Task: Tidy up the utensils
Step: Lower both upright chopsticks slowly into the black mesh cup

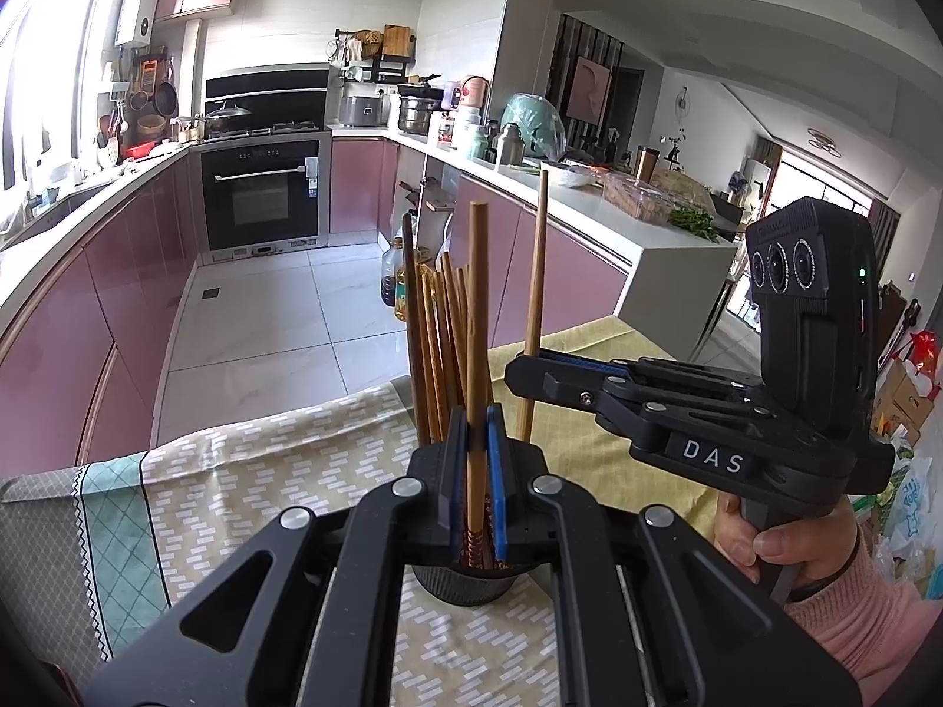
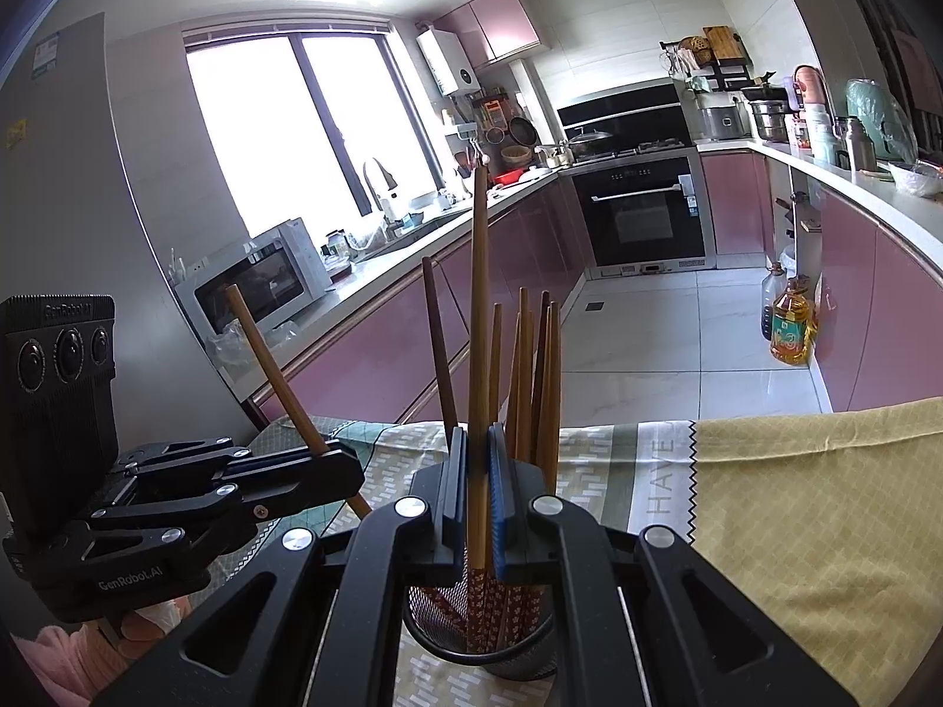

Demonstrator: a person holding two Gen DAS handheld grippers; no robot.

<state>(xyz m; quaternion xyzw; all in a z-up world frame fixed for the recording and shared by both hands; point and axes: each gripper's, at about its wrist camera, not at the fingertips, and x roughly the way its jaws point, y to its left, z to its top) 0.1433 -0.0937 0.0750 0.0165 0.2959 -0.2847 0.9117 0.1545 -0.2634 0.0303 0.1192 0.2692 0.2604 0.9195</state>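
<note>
While both hands hover over the cloth-covered worktop, each claw is clamped on a single chopstick; at the lower left of the right wrist view the left claw pinches a tilted chopstick leaning toward the upper left; at the centre the right claw grips an upright chopstick whose patterned lower end reaches into the black mesh holder at the bottom centre; just right of it a bundle of chopsticks stands in that holder; in the left wrist view, at the lower right, a hand in a pink sleeve holds the right claw's handle.
</note>
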